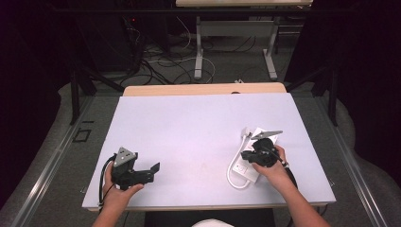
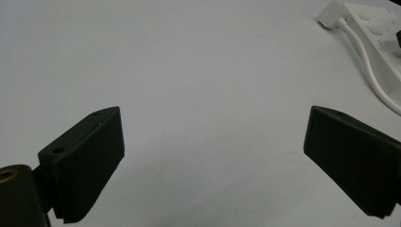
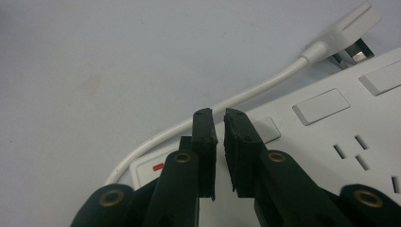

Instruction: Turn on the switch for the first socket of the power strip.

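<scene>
One white power strip (image 1: 247,166) with one cable and plug on table (image 1: 189,127); right hand-held gripper (image 3: 218,124) nearly pressed together over it, pinching nothing; left hand-held gripper (image 2: 213,156) spread.

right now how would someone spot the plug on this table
Start from the white table and go to its right half, where a white power strip lies under the right gripper. Follow the strip's cord as it loops to the far end. The plug is the small white block there, with metal pins.
</scene>
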{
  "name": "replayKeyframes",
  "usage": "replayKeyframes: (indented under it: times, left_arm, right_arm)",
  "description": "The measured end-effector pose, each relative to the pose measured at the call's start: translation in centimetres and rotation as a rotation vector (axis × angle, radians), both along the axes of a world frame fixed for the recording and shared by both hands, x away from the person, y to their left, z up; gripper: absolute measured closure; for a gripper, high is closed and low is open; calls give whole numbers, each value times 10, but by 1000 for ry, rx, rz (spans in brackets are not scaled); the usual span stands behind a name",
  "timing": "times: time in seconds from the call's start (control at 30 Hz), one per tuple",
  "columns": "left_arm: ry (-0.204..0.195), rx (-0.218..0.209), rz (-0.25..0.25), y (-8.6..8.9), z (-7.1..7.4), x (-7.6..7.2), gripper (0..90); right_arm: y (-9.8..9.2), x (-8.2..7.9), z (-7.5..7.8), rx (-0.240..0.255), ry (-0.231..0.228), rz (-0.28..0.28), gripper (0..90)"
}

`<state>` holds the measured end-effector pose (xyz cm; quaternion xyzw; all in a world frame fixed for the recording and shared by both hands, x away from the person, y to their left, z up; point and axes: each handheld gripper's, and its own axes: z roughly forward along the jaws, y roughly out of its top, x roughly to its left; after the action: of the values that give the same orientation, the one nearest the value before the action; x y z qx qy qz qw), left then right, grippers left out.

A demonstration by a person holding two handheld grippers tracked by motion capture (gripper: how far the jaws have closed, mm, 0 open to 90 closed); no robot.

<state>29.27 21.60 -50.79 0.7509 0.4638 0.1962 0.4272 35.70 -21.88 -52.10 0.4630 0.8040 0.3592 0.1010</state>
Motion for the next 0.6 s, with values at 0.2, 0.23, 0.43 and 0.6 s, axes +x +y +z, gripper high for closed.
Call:
replayKeyframes:
  times: [0.2, 0.23, 0.43, 0.6]
  left_arm:
    - [1, -8, 2, 0, 0, 0, 57]
    - [1, -8, 2, 0, 0, 0, 57]
    - [-4, 1, 4, 0, 0, 0, 57]
    - [-4, 0, 6, 0, 0, -1, 57]
  right_arm:
    - [-1, -1, 2, 3, -9, 6, 808]
    - [0, -2, 3, 8, -3, 4, 806]
    - [1, -2, 5, 11, -11, 7, 787]
    - [1, -2, 7, 15, -14, 10, 750]
